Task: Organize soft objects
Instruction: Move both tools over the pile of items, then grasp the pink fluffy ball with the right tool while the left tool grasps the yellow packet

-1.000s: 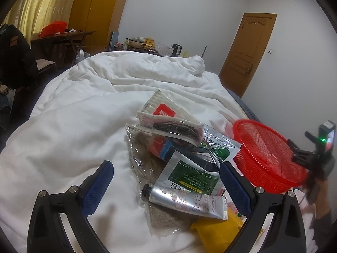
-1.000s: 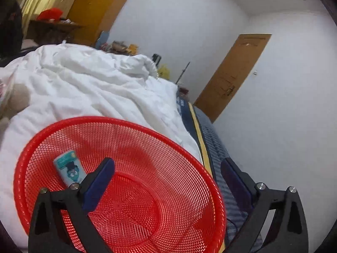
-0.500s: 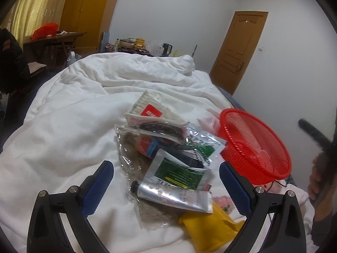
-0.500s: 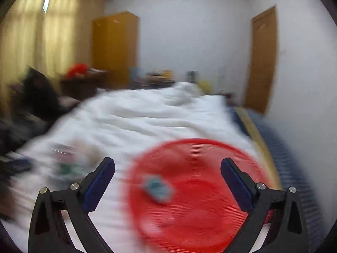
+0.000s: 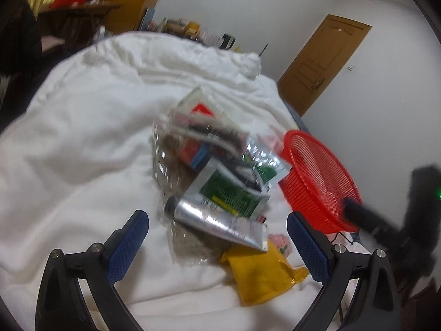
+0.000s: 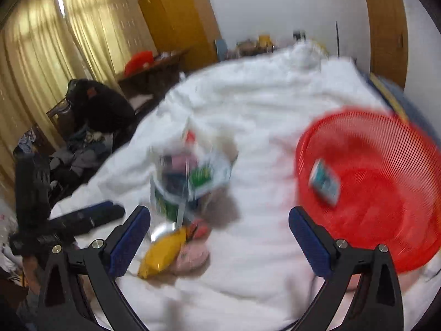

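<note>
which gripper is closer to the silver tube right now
Left. The left gripper hangs open just before the silver tube; the right gripper is off beside the red basket.

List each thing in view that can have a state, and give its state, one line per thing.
Left gripper: open, holding nothing.
Right gripper: open, holding nothing.
Red basket: tilted, one small packet inside.
Silver tube: capped, lying on the pile.
Yellow pouch: lying on the duvet.
Door: shut.
</note>
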### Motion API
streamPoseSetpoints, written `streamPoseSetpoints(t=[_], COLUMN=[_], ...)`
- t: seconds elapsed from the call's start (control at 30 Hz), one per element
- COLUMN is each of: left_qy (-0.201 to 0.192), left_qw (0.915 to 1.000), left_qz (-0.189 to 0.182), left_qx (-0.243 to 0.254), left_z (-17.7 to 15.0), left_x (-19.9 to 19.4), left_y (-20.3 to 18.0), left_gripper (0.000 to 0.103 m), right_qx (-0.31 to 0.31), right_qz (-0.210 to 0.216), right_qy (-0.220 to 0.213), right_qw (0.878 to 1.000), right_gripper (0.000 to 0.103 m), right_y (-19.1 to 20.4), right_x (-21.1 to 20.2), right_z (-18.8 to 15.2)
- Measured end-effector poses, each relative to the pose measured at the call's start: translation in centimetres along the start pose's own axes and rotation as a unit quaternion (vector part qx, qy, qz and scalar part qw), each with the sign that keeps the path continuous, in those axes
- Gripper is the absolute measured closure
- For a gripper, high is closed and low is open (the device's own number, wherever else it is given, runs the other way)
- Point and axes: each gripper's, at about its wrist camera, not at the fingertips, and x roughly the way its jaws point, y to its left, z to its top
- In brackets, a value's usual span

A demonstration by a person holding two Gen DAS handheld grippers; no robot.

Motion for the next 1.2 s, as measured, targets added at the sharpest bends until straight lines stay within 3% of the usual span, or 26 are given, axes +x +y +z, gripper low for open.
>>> streamPoseSetpoints(t=[0.13, 0.33, 0.4, 0.93, 1.03, 1.13, 1.2], left_qy=[0.020, 0.017, 0.016, 0.026, 0.027, 0.027, 0.028], left_qw=[0.9995, 0.9995, 0.9996, 0.9994, 0.9994, 0.9994, 0.9994], left_qz=[-0.004, -0.004, -0.004, -0.008, -0.009, -0.010, -0.011], left_qx=[-0.025, -0.027, -0.021, -0.021, -0.018, -0.020, -0.019], left_z=[-0.5, -0.7, -0.7, -0.7, -0.8, -0.7, -0.7], left_x=[0.9, 1.0, 0.9, 1.1, 1.1, 1.2, 1.2], left_y=[1.0, 1.1, 0.9, 0.4, 0.4, 0.5, 0.5], left_gripper=[0.002, 0.002, 0.002, 0.002, 0.002, 0.002, 0.002], right_qx=[0.000, 0.010, 0.008, 0.007, 0.005, 0.003, 0.005], right_qz=[0.001, 0.009, 0.014, 0.057, 0.075, 0.094, 0.097], right_qy=[0.043, 0.056, 0.065, 0.124, 0.134, 0.146, 0.138], right_qw=[0.999, 0.998, 0.998, 0.991, 0.988, 0.985, 0.986], right_gripper=[0.006, 0.019, 0.031, 0.035, 0.051, 0.076, 0.080], right_y=[0.2, 0.1, 0.4, 1.1, 1.4, 1.8, 1.8], right_x=[2.8, 3.4, 3.7, 6.6, 7.1, 7.4, 6.9], right_z=[-1.8, -2.1, -2.2, -2.8, -2.9, -3.2, -3.0])
